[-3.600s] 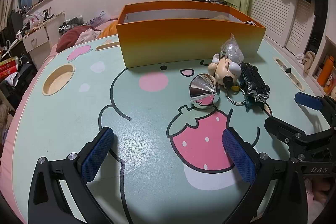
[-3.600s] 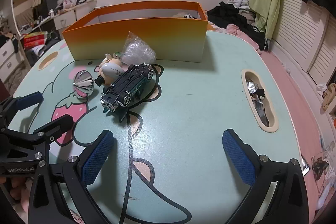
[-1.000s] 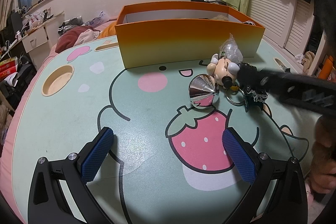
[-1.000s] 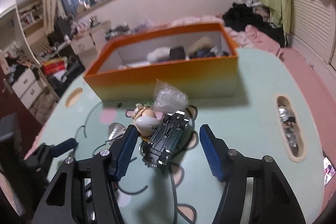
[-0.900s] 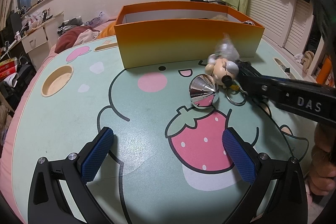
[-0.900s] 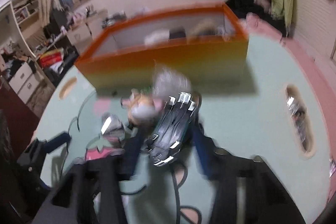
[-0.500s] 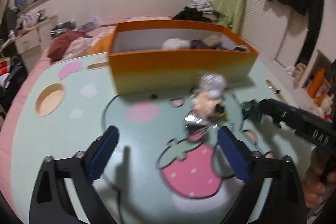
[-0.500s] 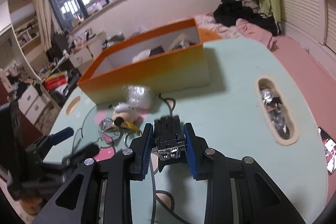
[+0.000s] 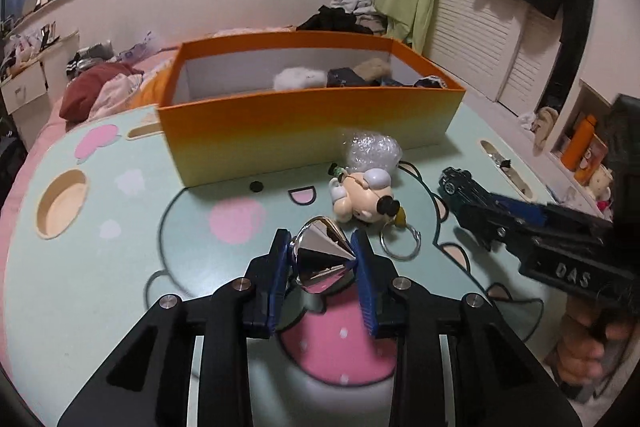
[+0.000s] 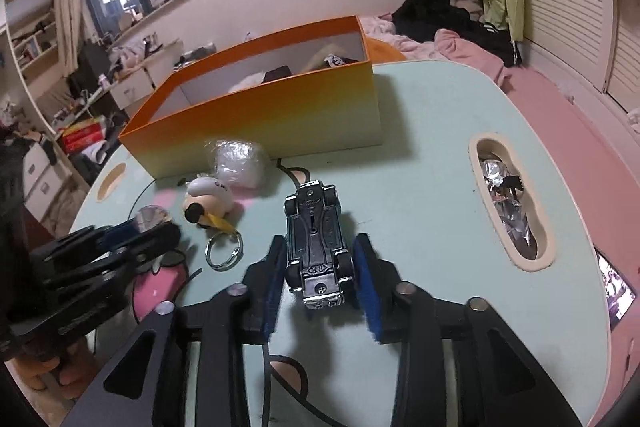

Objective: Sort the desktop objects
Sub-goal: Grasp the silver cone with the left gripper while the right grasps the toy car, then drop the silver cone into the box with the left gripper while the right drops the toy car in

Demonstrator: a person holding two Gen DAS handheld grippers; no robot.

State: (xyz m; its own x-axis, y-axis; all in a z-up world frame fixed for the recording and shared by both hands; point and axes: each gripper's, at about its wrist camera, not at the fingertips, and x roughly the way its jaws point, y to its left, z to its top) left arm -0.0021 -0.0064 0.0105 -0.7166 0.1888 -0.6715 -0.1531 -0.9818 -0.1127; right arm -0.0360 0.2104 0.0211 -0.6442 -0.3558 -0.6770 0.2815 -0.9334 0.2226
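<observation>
Both pairs of tongs have come forward since the earlier frames, when each stood wide and empty over bare tabletop, and we now log each with an item between its pads. Left gripper (image 9: 323,255): jaws just closed, blue pads pressed on either side of the silver cone (image 9: 321,257), which sits above the printed strawberry (image 9: 340,343). Right gripper (image 10: 318,269): jaws have just been widening again, with the toy car (image 10: 317,245) upside down between the pads; the left pad is against it, and whether the right pad touches we cannot tell. Cartoon figure keychain (image 9: 367,195): lying on the mint-green table (image 9: 100,267) between cone and orange box (image 9: 312,123), its metal ring (image 9: 400,245) just beside the cone. Crumpled clear plastic bag (image 9: 373,151): against the box's front wall. Box contents: several soft items at the far right end, not identifiable. Table slot (image 10: 510,201): holds crumpled foil.
</observation>
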